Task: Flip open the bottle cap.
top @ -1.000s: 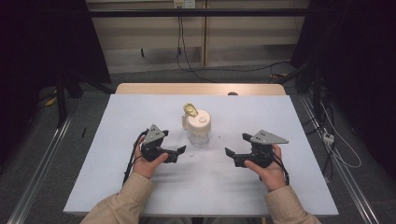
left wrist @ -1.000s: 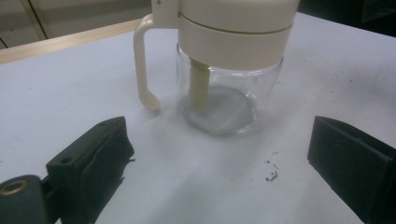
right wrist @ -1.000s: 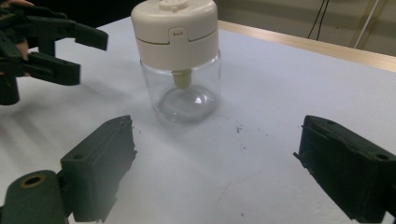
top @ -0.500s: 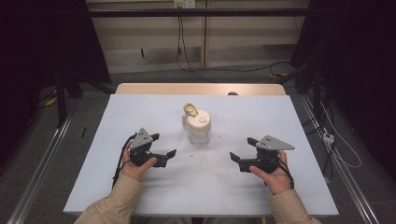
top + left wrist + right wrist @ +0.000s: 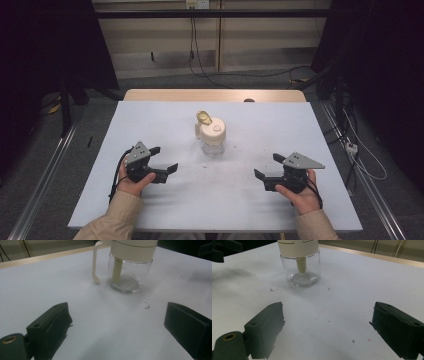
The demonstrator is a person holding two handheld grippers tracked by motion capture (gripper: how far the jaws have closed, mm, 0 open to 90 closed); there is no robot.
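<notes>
Both tools rest low on the tabletop point(image 5: 150, 215) with nothing in them. The left tool point(image 5: 165, 160) sits toward the near left part of the tabletop, its jaws spread wide and empty; the right tool point(image 5: 267, 167) sits toward the near right, jaws likewise wide apart and holding nothing. In each gripper view the two black jaws frame bare white surface, with a few dark specks point(image 5: 147, 306) scattered on it.

The jar point(image 5: 212, 141), a clear glass body with a cream lid point(image 5: 213, 130) and a flip spout point(image 5: 203, 118) raised on top, stands upright near the middle of the tabletop, a little toward the far edge. It is apart from both tools and lies ahead of them and inward: forward and to the right of the left tool, forward and to the left of the right one. Seen from the left gripper view, a cream handle point(image 5: 95, 262) hangs down the jar's side, and a cream tube point(image 5: 117, 270) runs down inside the glass.

Its long axis is vertical, so a grasp would likely close across the glass wall or the lid from the side. The left tool looks somewhat nearer to the jar than the right, though both must travel forward and toward the centre line to reach it.
</notes>
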